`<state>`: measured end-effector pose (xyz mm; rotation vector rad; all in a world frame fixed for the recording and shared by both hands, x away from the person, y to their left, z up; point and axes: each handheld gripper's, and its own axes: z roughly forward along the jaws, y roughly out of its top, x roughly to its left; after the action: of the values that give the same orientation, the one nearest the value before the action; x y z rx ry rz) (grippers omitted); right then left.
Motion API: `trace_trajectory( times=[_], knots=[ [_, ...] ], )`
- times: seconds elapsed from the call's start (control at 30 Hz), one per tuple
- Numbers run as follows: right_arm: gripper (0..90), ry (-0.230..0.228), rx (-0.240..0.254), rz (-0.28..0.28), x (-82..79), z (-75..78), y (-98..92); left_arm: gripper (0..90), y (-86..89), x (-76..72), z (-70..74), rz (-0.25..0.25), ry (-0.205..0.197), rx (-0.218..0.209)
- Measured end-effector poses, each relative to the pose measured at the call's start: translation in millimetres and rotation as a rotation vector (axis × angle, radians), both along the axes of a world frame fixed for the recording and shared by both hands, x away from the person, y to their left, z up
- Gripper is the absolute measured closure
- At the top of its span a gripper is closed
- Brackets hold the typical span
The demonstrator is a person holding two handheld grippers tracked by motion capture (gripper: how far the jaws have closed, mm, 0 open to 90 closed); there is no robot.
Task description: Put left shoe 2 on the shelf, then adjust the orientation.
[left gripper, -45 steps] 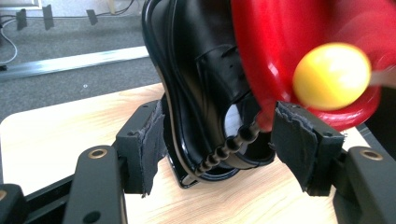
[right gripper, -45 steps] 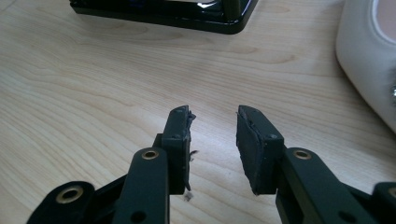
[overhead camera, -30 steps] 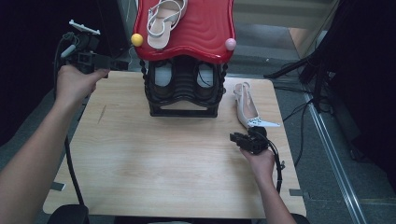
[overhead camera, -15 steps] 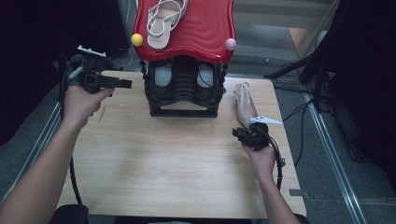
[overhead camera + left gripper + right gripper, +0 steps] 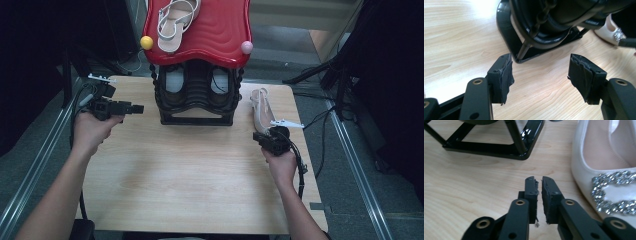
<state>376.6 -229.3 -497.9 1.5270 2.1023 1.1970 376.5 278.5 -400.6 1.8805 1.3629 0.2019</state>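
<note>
Resting beside white shoe | right claw just pressed together, empty | left claw spread, empty

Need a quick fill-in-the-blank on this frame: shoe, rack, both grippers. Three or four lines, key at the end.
1. The right gripper has its jaws ____, with nothing between them.
2. The white shoe lies on the table to the ____ of the black rack in the high view.
3. The sandal rests on the rack's ____ top.
4. The left gripper has its jaws ____.

Missing words: shut; right; red; open
</note>
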Motion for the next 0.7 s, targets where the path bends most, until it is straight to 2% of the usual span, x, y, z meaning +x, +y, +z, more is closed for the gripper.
trace_trajectory(
  times=[0.07,0.13,0.2,0.27,0.47,0.53,0.6,0.7],
  knots=[
    [90.0,-0.002,-0.004,-0.008,2.9,-1.2,-1.0,36.8,1.7,-2.3,-6.0,-0.007,0.017,-0.015],
    [90.0,0.009,-0.003,-0.006,7.0,-2.8,-2.2,36.8,1.6,-5.9,-11.5,0.005,0.011,-0.003],
    [90.0,0.009,-0.005,-0.016,10.2,-4.0,-3.8,36.8,1.5,-9.7,-16.0,-0.001,0.014,-0.01],
    [90.0,0.018,0.002,-0.033,13.7,-5.1,-6.7,36.7,-0.6,-14.0,-20.3,0.004,0.006,0.007],
    [90.0,0.024,-0.016,-0.056,25.2,-8.2,-11.4,36.6,-2.9,-24.3,-27.8,0.003,0.001,-0.01],
    [90.0,0.025,-0.028,-0.057,29.5,-9.7,-10.5,36.6,-2.9,-25.2,-30.8,-0.013,0.017,-0.002],
    [90.0,0.038,-0.039,-0.062,34.1,-12.0,-10.0,36.6,-5.2,-27.9,-35.8,0.007,0.007,-0.013],
    [90.0,0.053,-0.048,-0.076,38.0,-14.7,-9.3,36.5,-6.9,-31.3,-44.1,0.005,0.004,-0.017]
  ],
)
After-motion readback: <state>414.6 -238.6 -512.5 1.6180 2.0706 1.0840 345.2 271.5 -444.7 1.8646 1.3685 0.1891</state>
